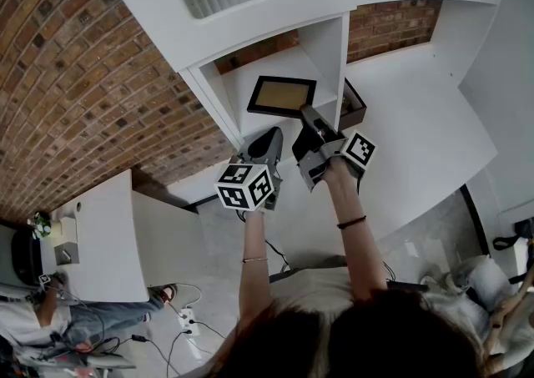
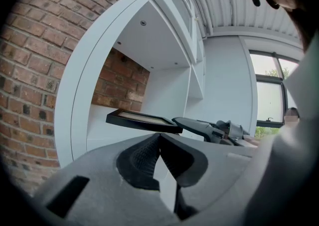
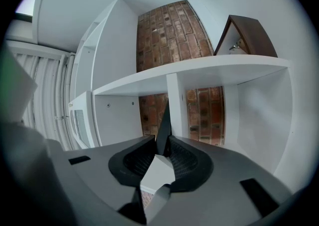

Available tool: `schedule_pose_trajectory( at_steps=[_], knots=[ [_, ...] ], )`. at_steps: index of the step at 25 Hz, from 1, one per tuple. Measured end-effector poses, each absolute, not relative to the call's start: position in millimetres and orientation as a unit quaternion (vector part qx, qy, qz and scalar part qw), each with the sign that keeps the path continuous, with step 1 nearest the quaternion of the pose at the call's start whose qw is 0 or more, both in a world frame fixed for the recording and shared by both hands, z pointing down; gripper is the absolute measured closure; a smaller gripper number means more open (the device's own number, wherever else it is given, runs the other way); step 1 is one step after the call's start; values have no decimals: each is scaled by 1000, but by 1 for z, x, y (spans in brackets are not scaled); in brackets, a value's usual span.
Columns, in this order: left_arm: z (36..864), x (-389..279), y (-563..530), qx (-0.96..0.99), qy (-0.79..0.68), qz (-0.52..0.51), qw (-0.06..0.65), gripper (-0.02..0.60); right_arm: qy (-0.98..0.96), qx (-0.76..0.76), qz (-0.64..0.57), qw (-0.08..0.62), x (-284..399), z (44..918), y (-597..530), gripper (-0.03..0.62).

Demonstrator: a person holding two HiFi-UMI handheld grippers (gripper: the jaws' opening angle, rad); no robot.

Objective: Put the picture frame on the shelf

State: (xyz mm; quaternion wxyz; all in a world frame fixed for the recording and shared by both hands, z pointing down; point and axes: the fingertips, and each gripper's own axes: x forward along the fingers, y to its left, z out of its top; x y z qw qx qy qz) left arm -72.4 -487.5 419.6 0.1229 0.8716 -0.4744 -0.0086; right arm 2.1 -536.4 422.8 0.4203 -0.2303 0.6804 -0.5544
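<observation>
R gripper [image 1: 307, 114] clamped on the near edge of the picture frame [image 1: 282, 95], holding it flat inside the white shelf [image 1: 330, 44] compartment, brick wall [image 2: 119, 81] behind. L gripper [image 1: 271, 137] just beside, jaws pinched together, empty.

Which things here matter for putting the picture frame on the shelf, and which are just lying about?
For the job: picture frame, clamped in the right gripper; white shelf; left gripper, shut and empty.
Lying about: brown house-shaped ornament; desk; floor cables.
</observation>
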Motion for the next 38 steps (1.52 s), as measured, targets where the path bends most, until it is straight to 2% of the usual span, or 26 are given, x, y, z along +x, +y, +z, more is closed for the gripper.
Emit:
schedule_pose_trajectory(
  at_steps=[38],
  knots=[
    [422,-77,-455,868,-481,-3,122,571,690,-226,-545,419,2,423,-500,505]
  ],
)
